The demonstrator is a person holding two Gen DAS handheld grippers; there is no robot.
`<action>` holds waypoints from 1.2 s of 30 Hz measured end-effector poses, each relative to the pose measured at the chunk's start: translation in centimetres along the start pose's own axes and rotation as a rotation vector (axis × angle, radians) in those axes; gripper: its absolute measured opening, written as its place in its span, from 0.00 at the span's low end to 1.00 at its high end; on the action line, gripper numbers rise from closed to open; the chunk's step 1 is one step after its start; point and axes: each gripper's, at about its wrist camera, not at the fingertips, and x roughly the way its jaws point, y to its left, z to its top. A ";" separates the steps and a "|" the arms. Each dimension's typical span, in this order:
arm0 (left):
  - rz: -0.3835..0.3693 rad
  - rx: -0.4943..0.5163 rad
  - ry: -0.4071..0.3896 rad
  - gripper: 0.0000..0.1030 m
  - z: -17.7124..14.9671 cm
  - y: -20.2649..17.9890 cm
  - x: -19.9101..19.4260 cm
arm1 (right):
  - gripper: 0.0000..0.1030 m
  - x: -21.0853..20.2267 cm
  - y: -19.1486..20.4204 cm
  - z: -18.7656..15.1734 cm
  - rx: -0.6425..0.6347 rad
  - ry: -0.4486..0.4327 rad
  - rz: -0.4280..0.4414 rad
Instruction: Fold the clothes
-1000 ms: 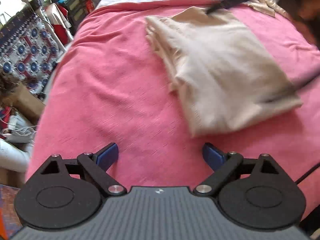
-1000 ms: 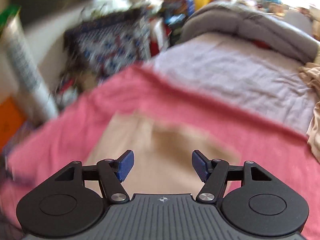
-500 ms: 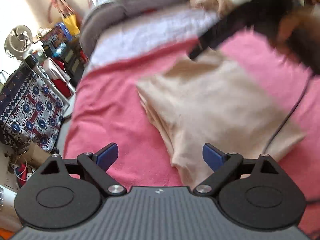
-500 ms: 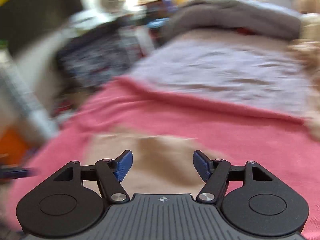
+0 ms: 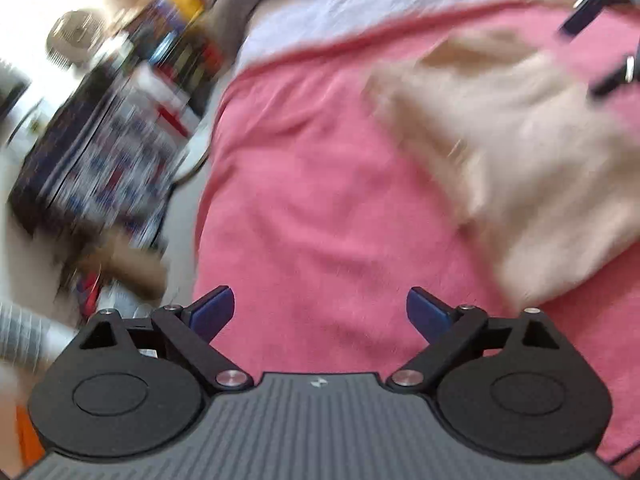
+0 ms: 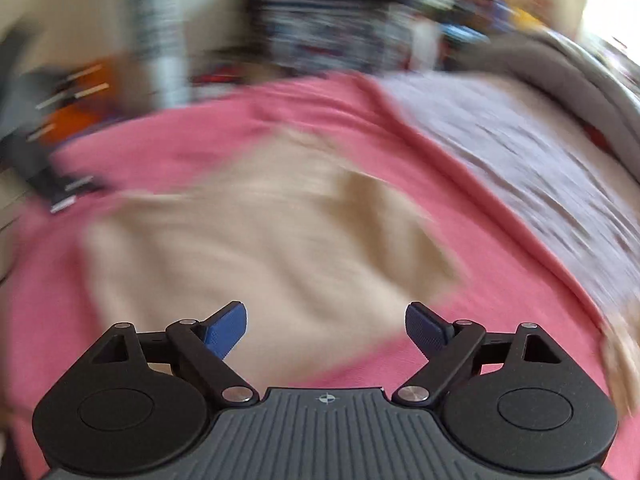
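Observation:
A folded beige garment [image 5: 532, 148] lies flat on the pink blanket [image 5: 312, 200]. In the left wrist view it is ahead and to the right; my left gripper [image 5: 319, 314] is open and empty over bare pink blanket, apart from the garment. In the right wrist view the garment [image 6: 256, 248] fills the middle; my right gripper [image 6: 326, 330] is open and empty just above its near edge. The right gripper also shows blurred at the top right of the left wrist view [image 5: 600, 36]. Both views are motion-blurred.
A lilac sheet [image 6: 540, 152] and a grey duvet [image 6: 560, 64] lie beyond the pink blanket. More beige clothes [image 6: 620, 360] sit at the right edge. Left of the bed are a patterned blue cloth [image 5: 100, 148], a fan [image 5: 68, 36] and floor clutter.
Both grippers have swung, blurring the views. The left view has shifted left so the garment sits further right. The right gripper has opened wider and looks more to the left over the garment.

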 end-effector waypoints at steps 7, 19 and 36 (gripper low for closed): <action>-0.540 0.492 -0.250 0.84 6.1 -1.7 -1.0 | 0.85 2.8 5.8 0.3 -0.549 -0.003 0.189; -0.803 0.716 -0.080 0.92 6.2 -4.0 6.3 | 1.00 6.6 0.4 -0.8 -0.484 0.065 0.358; -0.653 0.404 0.207 0.98 6.6 2.8 8.2 | 1.00 4.3 -1.8 -2.0 -0.338 0.141 0.260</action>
